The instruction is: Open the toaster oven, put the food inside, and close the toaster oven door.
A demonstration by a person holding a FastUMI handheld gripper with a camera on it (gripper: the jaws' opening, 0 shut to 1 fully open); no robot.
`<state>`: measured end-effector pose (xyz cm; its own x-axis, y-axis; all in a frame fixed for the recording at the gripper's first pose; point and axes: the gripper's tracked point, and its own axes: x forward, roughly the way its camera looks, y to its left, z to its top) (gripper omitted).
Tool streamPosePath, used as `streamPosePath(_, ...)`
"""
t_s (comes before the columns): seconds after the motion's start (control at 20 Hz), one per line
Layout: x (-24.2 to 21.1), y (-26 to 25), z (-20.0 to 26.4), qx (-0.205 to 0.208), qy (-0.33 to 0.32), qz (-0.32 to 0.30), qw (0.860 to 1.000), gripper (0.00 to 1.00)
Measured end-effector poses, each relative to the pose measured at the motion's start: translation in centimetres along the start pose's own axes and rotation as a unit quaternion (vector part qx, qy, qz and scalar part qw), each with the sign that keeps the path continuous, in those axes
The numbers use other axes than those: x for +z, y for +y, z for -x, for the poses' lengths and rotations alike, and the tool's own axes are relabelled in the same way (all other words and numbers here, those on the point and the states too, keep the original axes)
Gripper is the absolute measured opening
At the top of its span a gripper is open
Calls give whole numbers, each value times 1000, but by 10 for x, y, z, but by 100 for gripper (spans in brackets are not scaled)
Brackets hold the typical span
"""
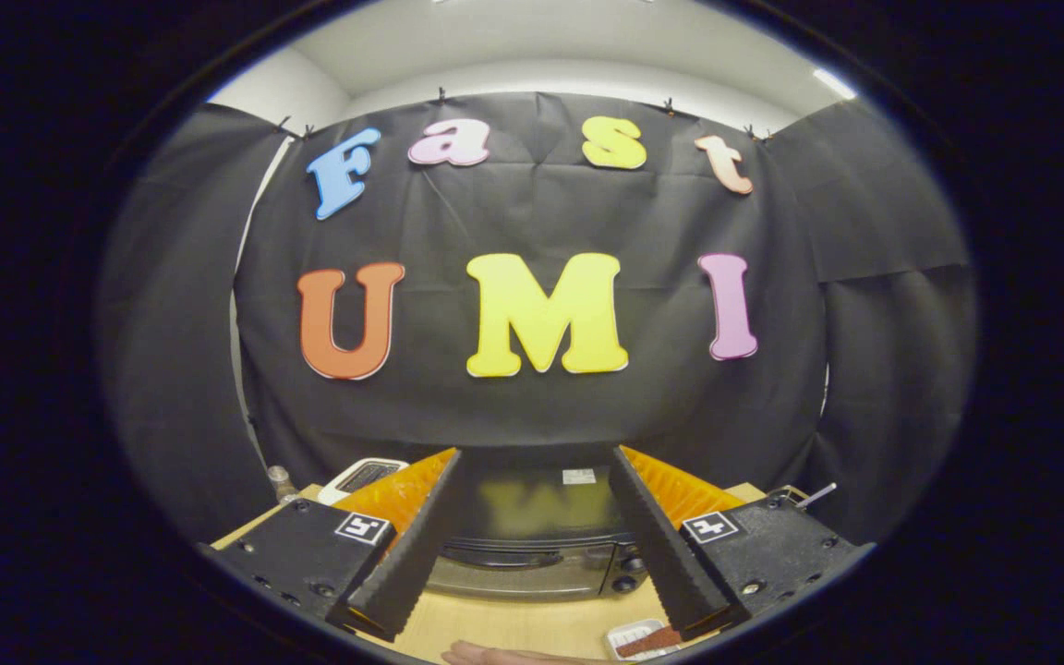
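The gripper (pixel 537 545) is sitting nearest the camera, its 2 ridged fingers (pixel 417 545) standing wide apart with nothing between their pads, so it is open and gripping nothing. Each finger is running out from a dark block base carrying a small square black-and-white marker (pixel 363 528).

Just below the fingers, at the near edge of the light wooden table (pixel 513 623), part of a person's hand (pixel 495 656) is resting flat on the wood. To the right of that hand, near the right finger's base, a small white rectangular tray (pixel 635 639) is lying on the table and holding a reddish-brown slab of food (pixel 647 641).

Beyond the fingers and framed between them, the dark, boxy toaster oven (pixel 532 545) is standing on the table. Its glass door (pixel 513 565) is sitting closed, with a dark handle (pixel 500 558) running across the upper part and 2 round knobs (pixel 626 573) stacked at the right side of the front. Its glossy top is reflecting the wall behind.

Farther off to the left, past the left finger, a white appliance with a dark slotted top (pixel 366 476) is sitting on the table, and a small clear bottle-like object (pixel 281 482) is standing to its left; I cannot tell what it is.
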<state>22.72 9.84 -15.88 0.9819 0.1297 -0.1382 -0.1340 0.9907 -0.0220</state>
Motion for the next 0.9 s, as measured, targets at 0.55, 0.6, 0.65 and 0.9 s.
streamPosePath(0.55, -127, 32, -85, 25, 205, 46, 977, 100)
streamPosePath(0.6, -134, 33, -84, 27, 219, 39, 975, 100)
streamPosePath(0.65, -140, 32, -83, 24, 233, 40, 971, 100)
streamPosePath(0.9, -143, 33, -78, 25, 245, 28, 969, 100)
